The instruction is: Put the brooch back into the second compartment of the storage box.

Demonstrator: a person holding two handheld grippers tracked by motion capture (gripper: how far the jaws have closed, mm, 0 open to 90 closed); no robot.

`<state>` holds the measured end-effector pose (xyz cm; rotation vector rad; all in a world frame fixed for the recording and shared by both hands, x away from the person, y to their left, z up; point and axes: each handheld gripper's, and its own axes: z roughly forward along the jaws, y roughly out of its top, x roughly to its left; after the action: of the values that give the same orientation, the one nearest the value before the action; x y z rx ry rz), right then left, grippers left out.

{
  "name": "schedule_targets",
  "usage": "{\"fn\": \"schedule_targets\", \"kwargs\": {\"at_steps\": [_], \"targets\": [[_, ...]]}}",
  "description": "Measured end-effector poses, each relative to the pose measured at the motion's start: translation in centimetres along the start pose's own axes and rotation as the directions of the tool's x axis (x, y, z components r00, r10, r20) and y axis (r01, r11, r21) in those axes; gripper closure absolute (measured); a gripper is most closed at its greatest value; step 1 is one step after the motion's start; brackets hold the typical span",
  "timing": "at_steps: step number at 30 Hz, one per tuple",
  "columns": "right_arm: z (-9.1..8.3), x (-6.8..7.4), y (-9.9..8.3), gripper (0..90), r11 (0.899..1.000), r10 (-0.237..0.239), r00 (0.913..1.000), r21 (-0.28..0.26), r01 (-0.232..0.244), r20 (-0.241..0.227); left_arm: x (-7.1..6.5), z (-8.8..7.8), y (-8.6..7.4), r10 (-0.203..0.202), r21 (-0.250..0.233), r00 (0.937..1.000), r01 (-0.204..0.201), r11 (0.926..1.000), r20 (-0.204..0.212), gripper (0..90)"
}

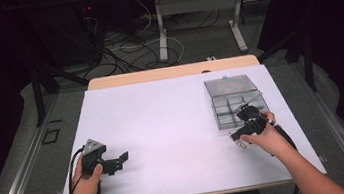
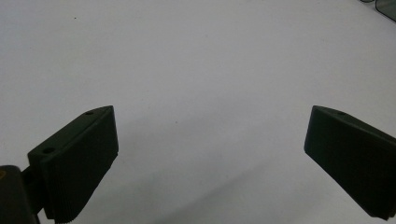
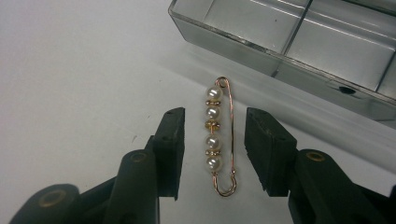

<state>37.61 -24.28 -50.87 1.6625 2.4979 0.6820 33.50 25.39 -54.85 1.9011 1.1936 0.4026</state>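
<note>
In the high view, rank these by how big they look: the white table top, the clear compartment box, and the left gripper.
1. White table top
2. Clear compartment box
3. Left gripper, though it sits nearer the camera, so its gap to the box is unsure.

A gold wire pin strung with four white pearls lies on the plain white bench, beside a clear grey-tinted plastic compartment box and between matte black tool jaws.
</note>
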Motion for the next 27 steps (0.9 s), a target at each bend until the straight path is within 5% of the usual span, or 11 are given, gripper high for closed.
{"fn": "schedule_targets", "kwargs": {"at_steps": [27], "targets": [[1.7, 0.1, 0.2, 72.4, 1.000, 0.013, 0.9999, 0.026, -0.013, -0.006, 0.1, -0.1, 0.0, 0.000, 0.014, 0.9999, 0.000, 0.9999, 0.011, 3.0]]}}
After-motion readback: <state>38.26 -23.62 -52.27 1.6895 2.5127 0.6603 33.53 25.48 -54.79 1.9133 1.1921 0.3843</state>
